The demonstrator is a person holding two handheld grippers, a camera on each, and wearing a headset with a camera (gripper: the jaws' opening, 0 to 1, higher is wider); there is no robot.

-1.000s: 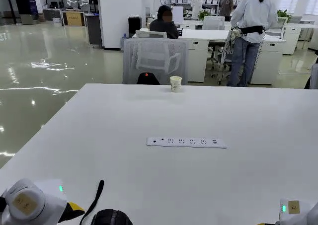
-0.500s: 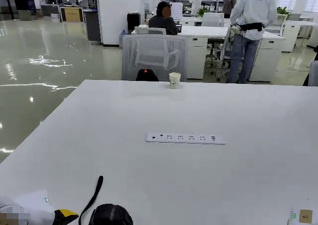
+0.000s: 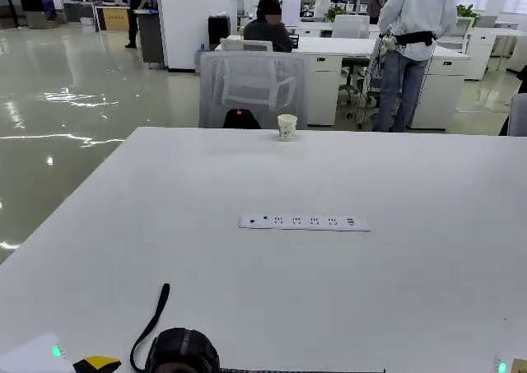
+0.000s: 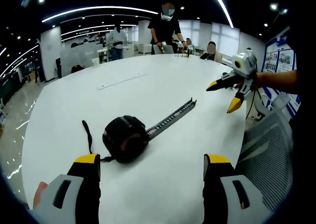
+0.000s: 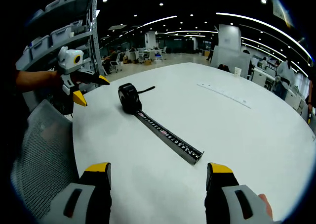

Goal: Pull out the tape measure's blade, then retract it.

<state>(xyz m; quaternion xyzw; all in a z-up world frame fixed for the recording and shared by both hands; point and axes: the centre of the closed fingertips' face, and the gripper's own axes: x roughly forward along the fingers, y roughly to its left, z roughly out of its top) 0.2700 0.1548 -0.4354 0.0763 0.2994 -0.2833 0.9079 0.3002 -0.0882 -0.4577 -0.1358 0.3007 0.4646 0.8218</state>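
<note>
Both grippers are seen released, jaws spread wide and nothing grasped. In the left gripper view, the left gripper [image 4: 153,160] is held at the bottom of the frame, and the black tape measure [image 4: 126,137] lies on the white table [image 4: 187,70] just above its jaws. The blade [image 4: 173,117] is drawn out flat towards the upper right, where the right gripper [image 4: 222,96] is held apart from its tip. In the head view, a black strap [image 3: 152,328] is seen at lower left, a power strip [image 3: 304,222] at centre, and a paper cup [image 3: 286,127] above it.
</note>
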